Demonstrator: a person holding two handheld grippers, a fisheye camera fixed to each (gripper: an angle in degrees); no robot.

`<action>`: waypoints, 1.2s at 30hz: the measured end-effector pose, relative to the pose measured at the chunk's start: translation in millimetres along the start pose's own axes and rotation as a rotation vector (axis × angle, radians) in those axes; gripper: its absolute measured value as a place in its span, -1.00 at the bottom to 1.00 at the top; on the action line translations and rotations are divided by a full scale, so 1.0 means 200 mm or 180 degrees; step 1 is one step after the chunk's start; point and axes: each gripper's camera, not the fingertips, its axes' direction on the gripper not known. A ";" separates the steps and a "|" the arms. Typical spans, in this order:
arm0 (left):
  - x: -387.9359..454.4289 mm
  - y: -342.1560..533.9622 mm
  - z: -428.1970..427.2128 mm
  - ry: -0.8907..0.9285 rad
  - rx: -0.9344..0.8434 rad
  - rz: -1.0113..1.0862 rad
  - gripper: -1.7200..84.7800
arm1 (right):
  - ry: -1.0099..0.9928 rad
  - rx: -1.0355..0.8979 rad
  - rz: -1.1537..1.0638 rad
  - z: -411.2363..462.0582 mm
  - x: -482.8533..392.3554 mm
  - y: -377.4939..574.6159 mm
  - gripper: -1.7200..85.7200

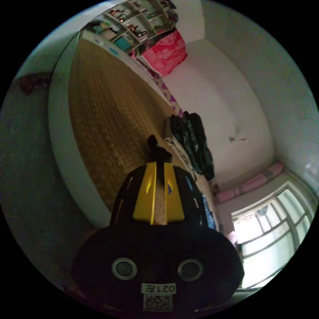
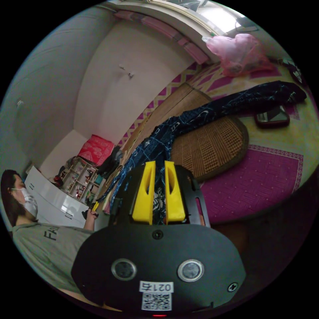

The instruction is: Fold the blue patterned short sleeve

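Note:
The blue patterned short sleeve shirt [image 2: 199,116] hangs stretched in a long, bunched band above a woven mat [image 2: 212,146]. My right gripper [image 2: 160,162] is shut on one part of it, with cloth running down between the yellow jaws. A strand of the shirt trails off to my left gripper [image 2: 94,207], held in a person's hand. In the left gripper view my left gripper [image 1: 159,164] is shut on a dark tuft of the shirt [image 1: 156,149], which pokes out past the jaw tips over the woven bed mat [image 1: 109,113].
A person in a grey shirt [image 2: 43,246] stands at the left. A dark flat object [image 2: 272,118], a pink bag [image 2: 239,53] and a magenta mat [image 2: 259,179] lie nearby. Dark clothes [image 1: 192,146] are piled by the wall, with shelves [image 1: 139,23], a red cloth [image 1: 166,53] and a window [image 1: 272,229].

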 end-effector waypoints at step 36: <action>0.62 0.92 0.50 0.1100 -0.0127 0.0255 -0.98 | 0.0133 0.0143 0.0211 0.29 -0.09 0.06 -0.90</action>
